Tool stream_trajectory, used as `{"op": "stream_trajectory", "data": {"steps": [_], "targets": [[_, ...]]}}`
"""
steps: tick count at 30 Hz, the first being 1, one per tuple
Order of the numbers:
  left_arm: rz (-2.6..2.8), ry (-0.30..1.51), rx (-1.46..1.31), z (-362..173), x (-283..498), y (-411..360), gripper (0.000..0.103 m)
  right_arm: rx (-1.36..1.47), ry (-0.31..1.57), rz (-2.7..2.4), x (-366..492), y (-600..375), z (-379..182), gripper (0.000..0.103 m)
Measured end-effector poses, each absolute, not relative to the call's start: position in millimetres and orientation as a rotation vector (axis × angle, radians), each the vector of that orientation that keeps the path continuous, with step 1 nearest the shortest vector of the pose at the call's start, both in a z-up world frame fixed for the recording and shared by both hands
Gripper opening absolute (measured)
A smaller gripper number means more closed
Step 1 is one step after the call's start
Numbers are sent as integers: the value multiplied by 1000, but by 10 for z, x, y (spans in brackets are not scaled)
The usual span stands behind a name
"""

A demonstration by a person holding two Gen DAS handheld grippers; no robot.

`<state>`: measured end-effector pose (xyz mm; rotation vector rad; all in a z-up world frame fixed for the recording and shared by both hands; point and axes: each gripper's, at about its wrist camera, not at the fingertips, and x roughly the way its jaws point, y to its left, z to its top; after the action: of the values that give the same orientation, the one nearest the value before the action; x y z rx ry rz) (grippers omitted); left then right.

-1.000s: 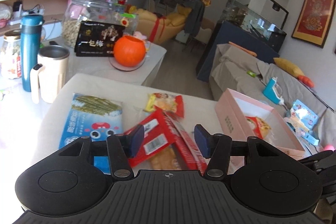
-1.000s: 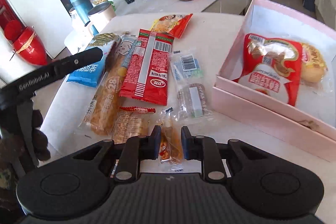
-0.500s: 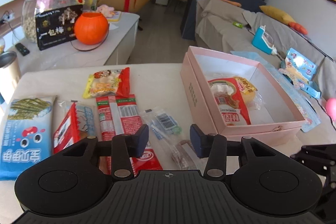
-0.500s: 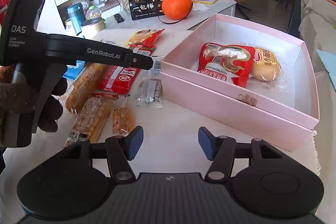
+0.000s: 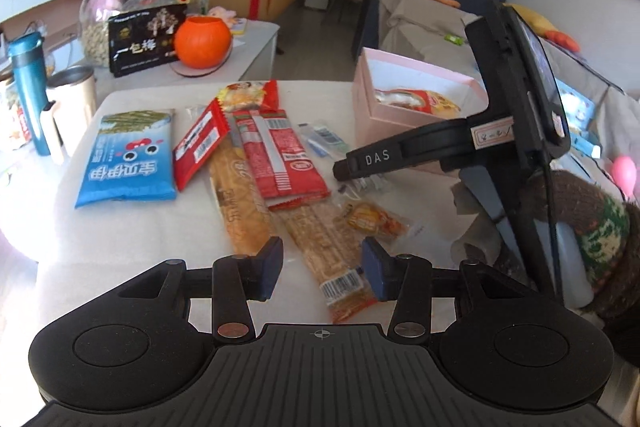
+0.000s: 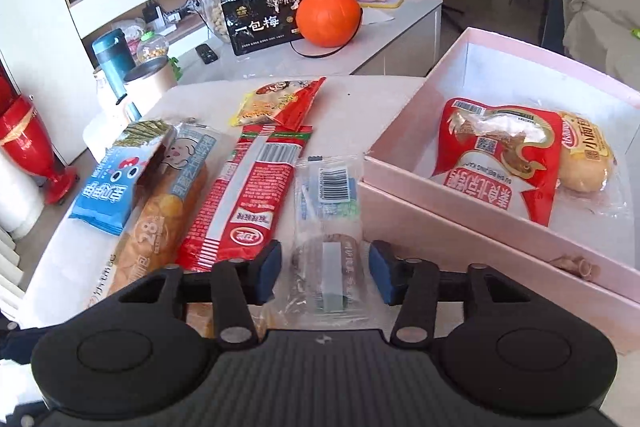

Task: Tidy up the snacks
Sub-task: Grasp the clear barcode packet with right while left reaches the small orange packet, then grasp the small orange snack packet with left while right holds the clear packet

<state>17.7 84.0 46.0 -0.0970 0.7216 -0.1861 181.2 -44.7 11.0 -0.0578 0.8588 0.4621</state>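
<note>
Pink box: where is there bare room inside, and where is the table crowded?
The pink box is bare along its far wall and left of the red packet. The table is bare left of the bread, crowded between the blue bag and box.

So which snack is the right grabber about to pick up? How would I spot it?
Find the pink cardboard box on the white table. Just left of its near wall lies a clear plastic packet, between the open right gripper's fingers. Unlike the long red packet beside it, it is see-through, with a barcode.

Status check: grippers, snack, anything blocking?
Left gripper open over cracker pack. Right gripper open, straddling clear packet. Pink box alongside, two snacks inside. Nothing blocking.
</note>
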Motion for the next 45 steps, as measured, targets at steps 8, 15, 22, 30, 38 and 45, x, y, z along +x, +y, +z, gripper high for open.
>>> {"op": "stream_trajectory", "data": {"steps": [8, 15, 22, 30, 38, 45], "targets": [[-153, 721, 64, 265, 339, 533, 53, -147, 900, 524, 1154, -983, 153, 39], [-2, 700, 124, 330, 381, 749, 50, -234, 797, 454, 786, -1385, 84, 66], [-295, 814, -318, 346, 551, 810, 50, -149, 716, 404, 751, -1539, -58, 83], [-181, 781, -118, 207, 889, 423, 55, -135, 725, 376, 778, -1552, -66, 90], [-177, 784, 53, 148, 864, 210, 50, -127, 736, 360, 804, -1541, -82, 96], [-209, 774, 81, 153, 704, 255, 27, -124, 740, 356, 807, -1547, -85, 97]]}}
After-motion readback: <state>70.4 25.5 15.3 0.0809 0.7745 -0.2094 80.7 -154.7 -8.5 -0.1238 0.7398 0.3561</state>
